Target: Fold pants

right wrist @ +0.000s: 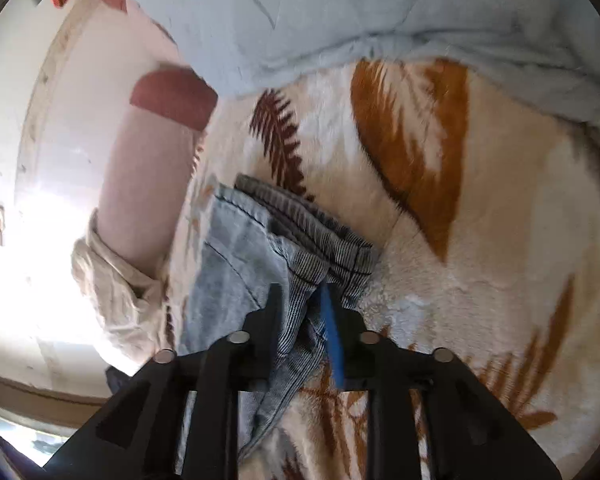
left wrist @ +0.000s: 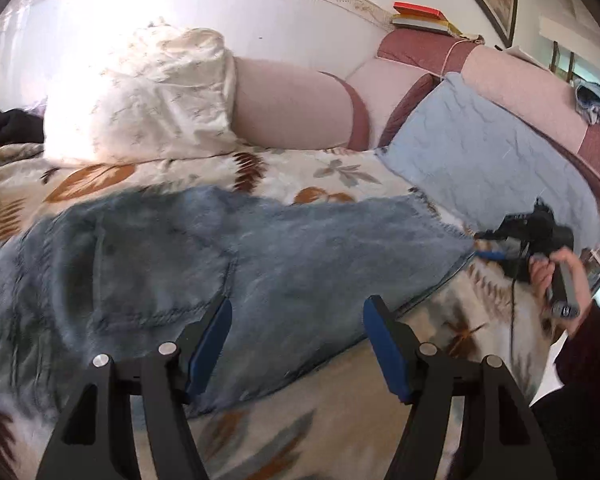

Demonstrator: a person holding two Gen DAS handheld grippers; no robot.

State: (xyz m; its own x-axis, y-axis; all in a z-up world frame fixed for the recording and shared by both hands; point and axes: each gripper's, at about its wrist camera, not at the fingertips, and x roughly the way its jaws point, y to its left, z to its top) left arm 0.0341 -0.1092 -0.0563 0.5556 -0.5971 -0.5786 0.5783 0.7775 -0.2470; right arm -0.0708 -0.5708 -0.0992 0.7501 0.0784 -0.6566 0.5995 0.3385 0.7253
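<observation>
My jeans (left wrist: 204, 264) lie flat along the leaf-print blanket (left wrist: 340, 420), seat and back pocket on my left, legs running toward the light blue pillow (left wrist: 484, 160). My right tongs (right wrist: 304, 304) pinch the leg hems, the denim bunched between the black finger and the blue pad just short of that pillow. My left tongs (left wrist: 296, 320) hang spread above the jeans near the back pocket, gripping nothing.

I judge the step to be carrying the hems from the pillow end over to the waistband. To do it well I would keep both hem layers caught together, lift just enough for the cloth to clear itself, and travel straight along the legs. My left tongs could pin the seat so the jeans do not slide away from the pillow.
</observation>
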